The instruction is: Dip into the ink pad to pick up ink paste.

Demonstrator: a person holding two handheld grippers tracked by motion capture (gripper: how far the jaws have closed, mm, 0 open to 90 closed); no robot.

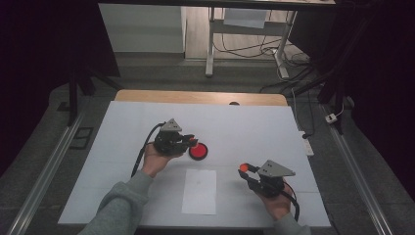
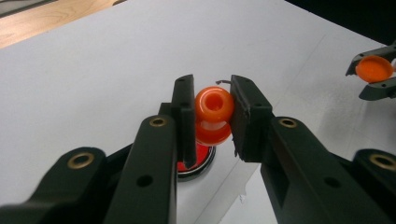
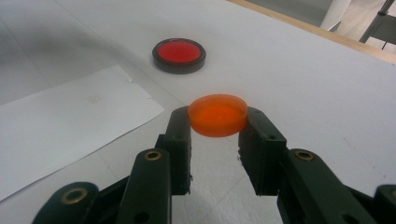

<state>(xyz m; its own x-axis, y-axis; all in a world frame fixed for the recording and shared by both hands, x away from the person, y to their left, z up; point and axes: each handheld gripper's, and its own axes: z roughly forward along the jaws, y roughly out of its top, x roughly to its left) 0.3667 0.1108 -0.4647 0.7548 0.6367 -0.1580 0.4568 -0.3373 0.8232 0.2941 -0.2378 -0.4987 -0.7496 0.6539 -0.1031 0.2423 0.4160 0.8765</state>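
Observation:
My left gripper (image 1: pixel 191 140) (image 2: pixel 212 100) is shut on a small orange rounded piece (image 2: pixel 214 122) with a hole in its top, held just above the table. Right below it lies a red disc in a black rim (image 1: pixel 198 151) (image 2: pixel 200 156) (image 3: pixel 179 55). My right gripper (image 1: pixel 246 170) (image 3: pixel 218 133) is shut on a flat orange round cap (image 1: pixel 243 167) (image 3: pixel 218 114), clamped by its sides and held level over the white table. In the left gripper view the right gripper (image 2: pixel 373 70) with its cap (image 2: pixel 374 68) appears at the far right.
A white sheet of paper (image 1: pixel 199 191) (image 3: pixel 70 121) lies on the white tabletop (image 1: pixel 254 127) between the two hands, near the front edge. A wooden strip (image 1: pixel 200 97) runs along the table's far edge. Desk legs and cables stand on the floor beyond.

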